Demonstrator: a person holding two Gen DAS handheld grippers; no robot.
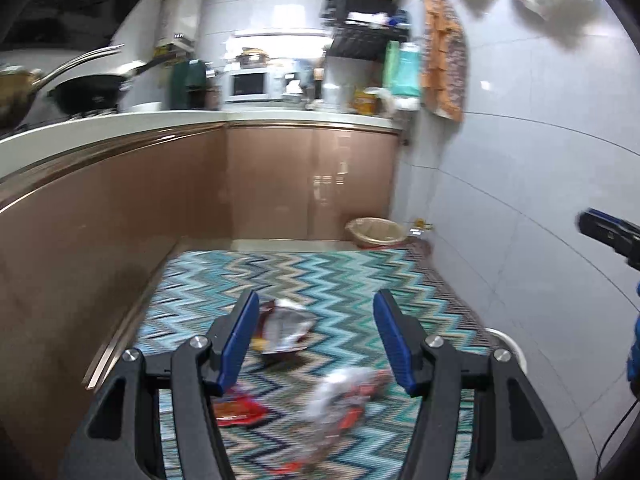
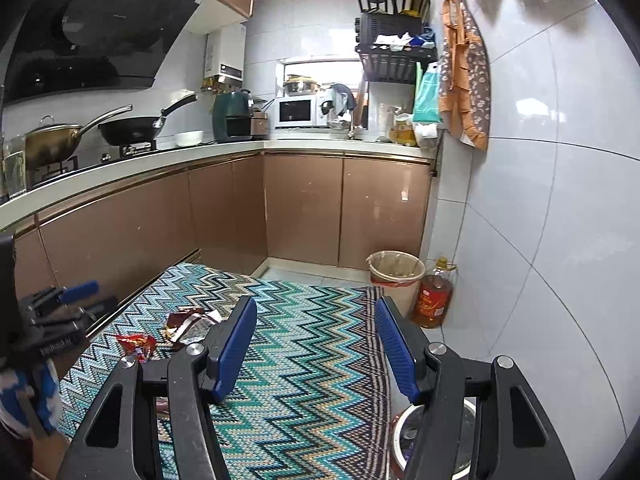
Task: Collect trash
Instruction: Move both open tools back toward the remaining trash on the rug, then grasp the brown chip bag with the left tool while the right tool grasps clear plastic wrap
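Three snack wrappers lie on the zigzag rug (image 1: 332, 280): a silver-and-brown one (image 1: 285, 330), a red one (image 1: 237, 412) and a blurred silver-and-red one (image 1: 344, 400). My left gripper (image 1: 314, 316) is open and empty, hovering above them. A lined bin (image 1: 376, 232) stands in the far corner. In the right wrist view my right gripper (image 2: 316, 320) is open and empty above the rug; the brown wrapper (image 2: 192, 322) and red wrapper (image 2: 136, 344) lie to its left, the bin (image 2: 395, 270) ahead right. The left gripper (image 2: 60, 312) shows at the left edge.
Brown cabinets (image 2: 304, 208) run along the left and back under a white counter. A cooking-oil bottle (image 2: 434, 296) stands beside the bin against the tiled wall. A round white-rimmed container (image 2: 400, 436) sits low right by the rug's edge. The right gripper (image 1: 608, 234) shows at the edge of the left wrist view.
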